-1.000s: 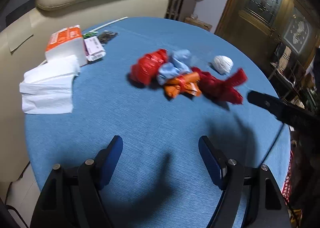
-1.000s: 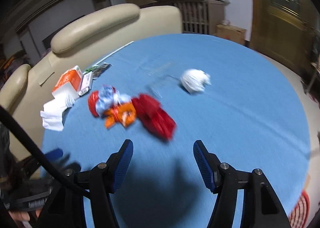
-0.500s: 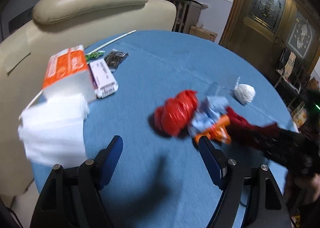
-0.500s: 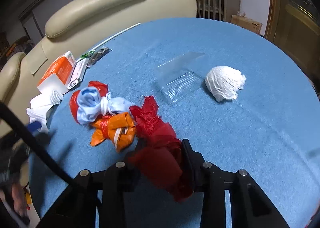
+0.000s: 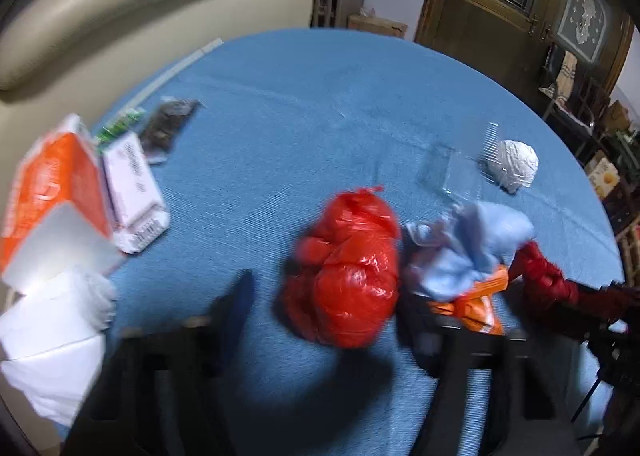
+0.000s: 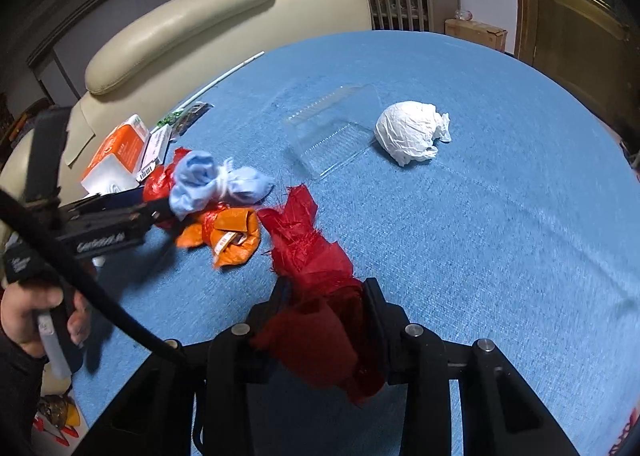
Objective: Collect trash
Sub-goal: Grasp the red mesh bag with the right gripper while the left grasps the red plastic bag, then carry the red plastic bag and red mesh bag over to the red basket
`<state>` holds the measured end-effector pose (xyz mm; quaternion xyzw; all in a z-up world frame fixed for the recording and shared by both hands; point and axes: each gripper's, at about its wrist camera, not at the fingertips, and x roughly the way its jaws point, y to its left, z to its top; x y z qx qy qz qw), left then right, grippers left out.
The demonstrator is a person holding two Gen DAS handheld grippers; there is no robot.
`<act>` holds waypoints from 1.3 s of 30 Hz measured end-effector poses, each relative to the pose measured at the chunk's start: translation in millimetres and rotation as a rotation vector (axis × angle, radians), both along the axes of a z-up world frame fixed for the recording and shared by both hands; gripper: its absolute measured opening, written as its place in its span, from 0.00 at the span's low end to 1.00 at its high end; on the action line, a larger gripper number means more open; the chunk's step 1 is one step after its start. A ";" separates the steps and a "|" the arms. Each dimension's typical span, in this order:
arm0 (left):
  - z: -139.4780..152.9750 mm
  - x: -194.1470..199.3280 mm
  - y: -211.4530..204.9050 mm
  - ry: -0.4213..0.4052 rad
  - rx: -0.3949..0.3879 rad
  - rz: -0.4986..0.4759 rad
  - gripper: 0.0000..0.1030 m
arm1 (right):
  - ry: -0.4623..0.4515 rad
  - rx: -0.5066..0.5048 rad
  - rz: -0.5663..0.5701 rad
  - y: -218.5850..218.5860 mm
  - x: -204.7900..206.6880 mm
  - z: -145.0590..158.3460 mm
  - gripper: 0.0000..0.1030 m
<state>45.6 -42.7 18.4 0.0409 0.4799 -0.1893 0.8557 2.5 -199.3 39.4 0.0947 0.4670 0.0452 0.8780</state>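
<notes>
My right gripper [image 6: 326,292] is shut on a dark red mesh bag [image 6: 310,252] that trails onto the blue table. My left gripper [image 5: 332,296] is open, its blurred fingers on either side of a crumpled red plastic bag [image 5: 348,272]. Beside that lie a light blue bag [image 6: 216,180] and an orange bag [image 6: 228,232]. A white crumpled ball [image 6: 412,132] and a clear plastic lid [image 6: 332,132] lie farther back. In the right wrist view the left gripper [image 6: 160,208] reaches in from the left.
An orange and white tissue pack [image 5: 52,192], a white box [image 5: 134,192], loose white tissues [image 5: 52,336] and dark sachets [image 5: 168,128] lie at the table's left edge. A cream leather chair [image 5: 120,8] stands behind the round blue table [image 5: 300,96].
My left gripper has moved forward and down around the red plastic bag. My right gripper stays shut on the red mesh bag and has lifted its near end slightly.
</notes>
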 end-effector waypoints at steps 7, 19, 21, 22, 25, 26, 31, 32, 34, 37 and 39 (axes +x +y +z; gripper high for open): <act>15.2 -29.7 16.2 -0.046 -0.021 0.091 0.41 | -0.034 0.021 -0.038 -2.3 -23.2 13.4 0.37; 41.6 -126.4 26.0 -0.112 -0.081 0.092 0.41 | -0.050 0.059 -0.144 -8.7 -99.5 19.1 0.37; 42.4 -139.9 15.5 -0.109 -0.076 0.057 0.40 | -0.054 0.073 -0.174 -14.5 -116.5 18.3 0.37; 43.4 -144.1 9.0 -0.110 -0.074 0.038 0.40 | -0.056 0.081 -0.190 -18.4 -124.3 17.0 0.37; 47.9 -160.2 -13.6 -0.115 -0.078 -0.018 0.40 | -0.061 0.103 -0.238 -31.5 -142.2 16.8 0.37; 50.1 -165.2 -23.3 -0.119 -0.078 -0.041 0.40 | -0.065 0.107 -0.247 -34.6 -146.1 18.1 0.37; 60.3 -185.2 -56.6 -0.136 -0.071 -0.118 0.40 | -0.111 0.123 -0.284 -50.6 -164.8 30.1 0.38; 62.7 -189.0 -61.1 -0.142 -0.066 -0.129 0.40 | -0.121 0.128 -0.293 -53.9 -168.9 32.2 0.38; 67.9 -194.6 -70.9 -0.155 -0.057 -0.150 0.40 | -0.137 0.140 -0.309 -60.3 -176.4 34.8 0.38; 76.9 -196.9 -81.9 -0.175 -0.052 -0.166 0.40 | -0.154 0.156 -0.333 -69.8 -185.9 37.1 0.38; 82.6 -198.6 -89.9 -0.189 -0.049 -0.178 0.40 | -0.164 0.165 -0.348 -76.1 -191.4 38.8 0.38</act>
